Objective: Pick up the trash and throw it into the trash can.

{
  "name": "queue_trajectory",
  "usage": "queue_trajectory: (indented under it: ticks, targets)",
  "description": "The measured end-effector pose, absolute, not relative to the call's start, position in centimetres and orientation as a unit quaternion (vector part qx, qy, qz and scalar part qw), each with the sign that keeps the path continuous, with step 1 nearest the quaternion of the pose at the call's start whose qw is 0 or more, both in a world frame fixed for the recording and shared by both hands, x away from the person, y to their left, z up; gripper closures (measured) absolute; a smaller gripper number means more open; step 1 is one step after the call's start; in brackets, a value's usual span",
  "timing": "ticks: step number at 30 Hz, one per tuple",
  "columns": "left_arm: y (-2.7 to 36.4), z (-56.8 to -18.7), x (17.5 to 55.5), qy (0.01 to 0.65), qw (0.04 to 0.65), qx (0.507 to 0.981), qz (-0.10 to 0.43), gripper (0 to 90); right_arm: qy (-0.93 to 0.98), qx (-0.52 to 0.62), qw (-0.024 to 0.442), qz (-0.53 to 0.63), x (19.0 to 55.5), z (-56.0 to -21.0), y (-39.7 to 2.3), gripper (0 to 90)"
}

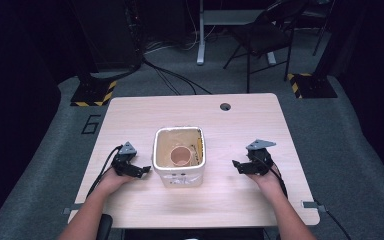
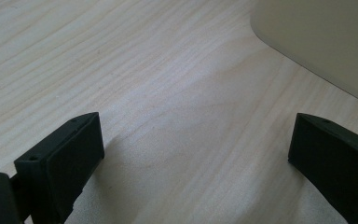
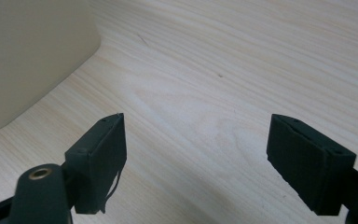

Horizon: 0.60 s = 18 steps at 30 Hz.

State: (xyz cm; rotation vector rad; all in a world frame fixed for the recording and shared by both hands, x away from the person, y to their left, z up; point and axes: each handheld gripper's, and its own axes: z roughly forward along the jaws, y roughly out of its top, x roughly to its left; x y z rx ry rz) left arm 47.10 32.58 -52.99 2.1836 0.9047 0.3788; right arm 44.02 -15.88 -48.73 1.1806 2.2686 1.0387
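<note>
Both grippers, left (image 1: 141, 170) and right (image 1: 236, 165), flank the white bin (image 1: 178, 176), fingers spread, empty; approach should stay level and symmetrical.

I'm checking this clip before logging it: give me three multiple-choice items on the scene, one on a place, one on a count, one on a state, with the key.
1. Where does the white square container stand?
A. between the two grippers, mid-table
B. at the table's far right corner
C. on the floor

2. How many cups are inside the container?
A. none
B. one
C. three

3. How does the left gripper stand?
A. shut on the cup
C. shut on the container's rim
B. open over bare wood

Key:
1 A, the high view shows the container with the left gripper on one side and the right gripper on the other.
2 B, a single pinkish cup sits within its walls.
3 B, the left gripper view shows the jaws apart with only table between them.
</note>
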Motion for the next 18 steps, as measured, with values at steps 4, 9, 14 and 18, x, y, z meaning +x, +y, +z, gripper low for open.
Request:
queue_trajectory:
  ticks: [4,9,14,18]
  targets:
    - [32.6,-53.0,47.1,0.352,0.365,0.849,0.147,3.2,0.806,0.424,0.191,0.366,44.1,-49.1,-16.1,19.3]
    - [32.6,-53.0,47.1,0.352,0.365,0.849,0.147,3.2,0.806,0.429,0.19,0.361,44.3,-49.7,-16.3,19.3]
    - [32.6,-53.0,47.1,0.352,0.365,0.849,0.147,3.2,0.801,0.445,0.186,0.354,44.4,-50.2,-16.9,19.3]
    - [32.6,-53.0,47.1,0.352,0.365,0.849,0.147,3.2,0.8,0.451,0.194,0.346,44.4,-50.4,-17.4,19.2]
